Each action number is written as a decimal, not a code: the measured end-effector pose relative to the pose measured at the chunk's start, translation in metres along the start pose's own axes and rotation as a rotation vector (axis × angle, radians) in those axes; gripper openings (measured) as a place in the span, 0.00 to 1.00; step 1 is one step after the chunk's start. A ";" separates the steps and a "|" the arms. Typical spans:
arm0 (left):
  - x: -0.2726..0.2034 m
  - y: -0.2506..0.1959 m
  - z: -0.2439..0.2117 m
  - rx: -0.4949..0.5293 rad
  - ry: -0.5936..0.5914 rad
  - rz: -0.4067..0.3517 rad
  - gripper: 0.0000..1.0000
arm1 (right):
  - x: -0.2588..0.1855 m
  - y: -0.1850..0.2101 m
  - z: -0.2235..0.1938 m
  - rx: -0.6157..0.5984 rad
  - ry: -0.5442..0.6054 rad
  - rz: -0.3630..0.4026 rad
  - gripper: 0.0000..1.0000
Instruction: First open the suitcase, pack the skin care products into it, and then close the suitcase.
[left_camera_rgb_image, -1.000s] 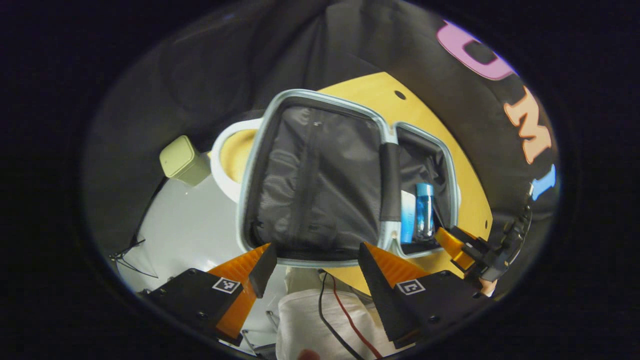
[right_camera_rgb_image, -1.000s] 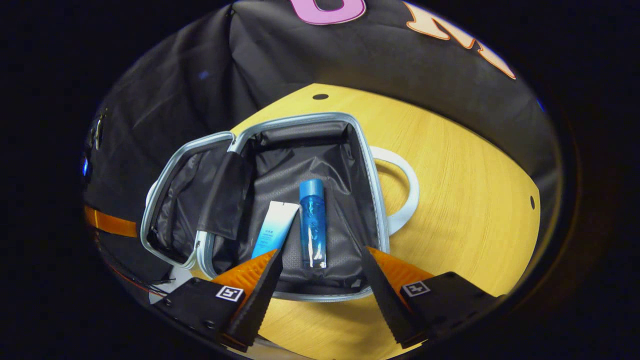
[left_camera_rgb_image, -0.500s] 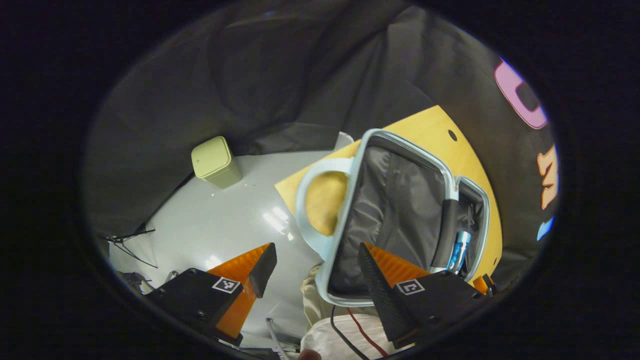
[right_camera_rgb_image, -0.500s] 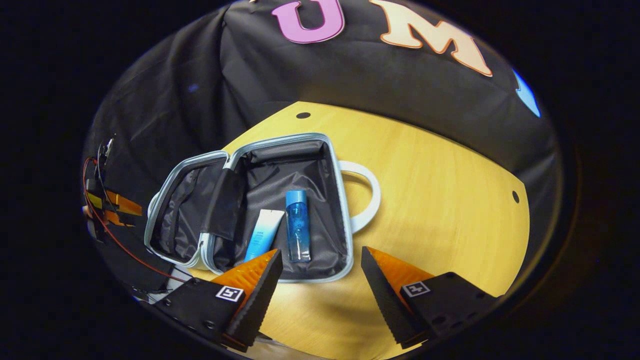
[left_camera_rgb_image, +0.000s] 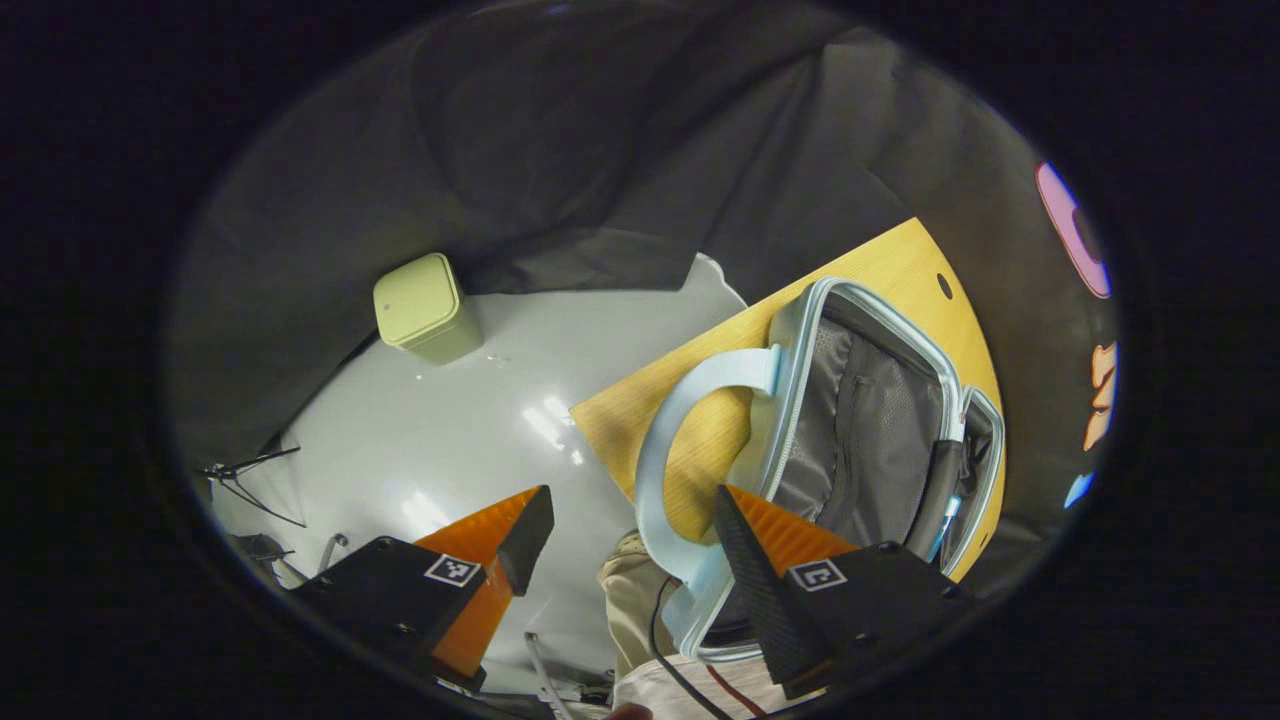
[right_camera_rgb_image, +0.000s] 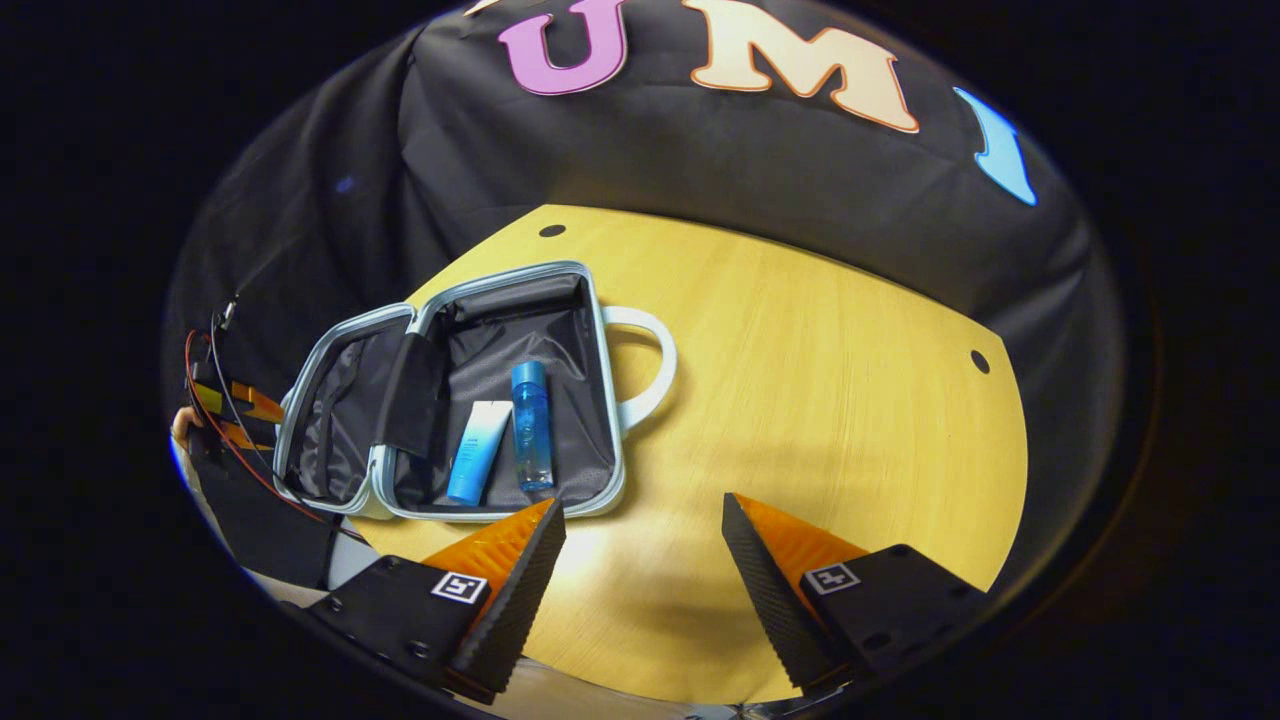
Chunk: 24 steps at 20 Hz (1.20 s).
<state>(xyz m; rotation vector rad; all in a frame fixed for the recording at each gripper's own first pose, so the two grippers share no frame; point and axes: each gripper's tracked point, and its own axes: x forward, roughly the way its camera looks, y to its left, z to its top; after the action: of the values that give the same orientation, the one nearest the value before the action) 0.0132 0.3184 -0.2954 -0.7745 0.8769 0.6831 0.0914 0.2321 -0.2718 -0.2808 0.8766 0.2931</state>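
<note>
We see the suitcase (right_camera_rgb_image: 450, 420) lying open on the wooden tabletop (right_camera_rgb_image: 800, 400), a white-and-blue tube (right_camera_rgb_image: 478, 452) and a blue bottle (right_camera_rgb_image: 531, 425) side by side in its right half. Our right hand-held gripper (right_camera_rgb_image: 640, 530) and left hand-held gripper (left_camera_rgb_image: 625, 525) are both spread wide, holding nothing.

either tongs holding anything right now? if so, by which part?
Nothing held. Left tongs and right tongs are both open and empty. The tube and bottle lie loose in the open suitcase.
</note>
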 end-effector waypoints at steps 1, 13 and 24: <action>0.004 -0.002 0.000 -0.007 0.013 -0.009 0.95 | -0.001 -0.002 0.000 0.011 -0.001 -0.003 0.99; 0.023 -0.010 -0.009 -0.102 0.070 -0.062 0.16 | 0.000 -0.005 -0.004 0.032 0.008 -0.007 0.99; -0.019 -0.034 0.008 -0.066 -0.008 -0.136 0.03 | -0.001 -0.012 -0.007 0.068 -0.001 0.008 0.95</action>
<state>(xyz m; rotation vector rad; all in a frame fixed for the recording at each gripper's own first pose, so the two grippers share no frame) 0.0341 0.3023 -0.2659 -0.8822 0.7897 0.5965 0.0904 0.2184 -0.2734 -0.2139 0.8853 0.2704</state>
